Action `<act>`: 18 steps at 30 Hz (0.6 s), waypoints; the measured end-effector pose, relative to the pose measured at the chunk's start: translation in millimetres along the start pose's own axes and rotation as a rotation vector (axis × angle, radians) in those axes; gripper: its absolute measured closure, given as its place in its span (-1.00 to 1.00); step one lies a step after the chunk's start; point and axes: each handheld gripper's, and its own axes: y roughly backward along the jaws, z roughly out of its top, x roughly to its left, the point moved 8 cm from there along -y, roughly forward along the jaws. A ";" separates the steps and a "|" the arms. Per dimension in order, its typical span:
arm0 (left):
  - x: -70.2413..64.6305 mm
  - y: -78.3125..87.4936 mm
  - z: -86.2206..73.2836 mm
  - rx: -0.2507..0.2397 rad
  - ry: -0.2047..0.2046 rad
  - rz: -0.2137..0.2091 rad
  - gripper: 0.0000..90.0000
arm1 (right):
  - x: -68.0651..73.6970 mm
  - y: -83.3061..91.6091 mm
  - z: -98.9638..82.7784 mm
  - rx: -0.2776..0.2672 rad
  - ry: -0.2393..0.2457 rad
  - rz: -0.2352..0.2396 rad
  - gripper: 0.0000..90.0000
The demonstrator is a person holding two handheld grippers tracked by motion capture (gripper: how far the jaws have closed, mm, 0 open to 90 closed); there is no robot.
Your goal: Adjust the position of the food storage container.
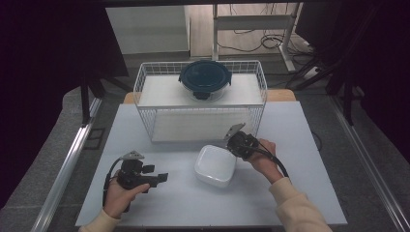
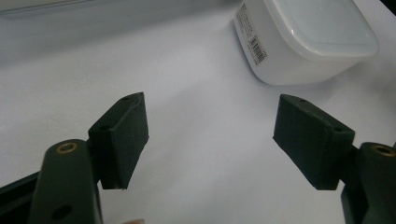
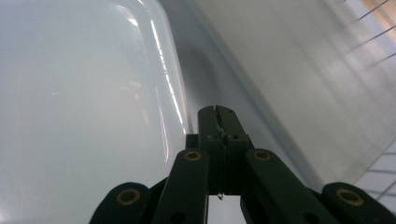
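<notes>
The right hand-held gripper [image 1: 231,141], jaws pressed together with nothing between them, sits at the far right corner of the white lidded container [image 1: 215,165]; in the right gripper view we see its closed tips [image 3: 219,122] just beside the glossy lid edge [image 3: 175,93], though we cannot tell whether they touch it. The left hand-held gripper [image 1: 159,178] rests near the table's [image 1: 159,208] front left, jaws spread and empty, pointing toward the container, which stands well apart from it in the left gripper view [image 2: 308,39]. The container lies on the table, just in front of the wire basket [image 1: 145,82] that holds a dark round lidded bowl [image 1: 205,79].

We judge these risks: closed tips pushing at a corner could spin or slide the light container rather than move it straight, since nothing braces its other side. A push toward the basket could jam it against the wire. Tips riding up the smooth lid could slip off.
</notes>
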 end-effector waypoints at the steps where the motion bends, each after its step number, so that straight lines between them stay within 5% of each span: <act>1: 0.0 0.0 0.0 0.000 0.000 0.000 -0.43 | 3.1 1.4 -1.5 -0.001 -0.017 0.014 1.00; 9: 0.6 -0.1 -0.2 0.001 0.002 0.002 -0.43 | 26.6 10.8 -10.9 -0.047 -0.097 0.111 1.00; 18: 1.1 -0.9 -0.5 0.000 0.008 0.005 -0.43 | 45.7 22.7 -23.3 -0.078 -0.122 0.154 0.99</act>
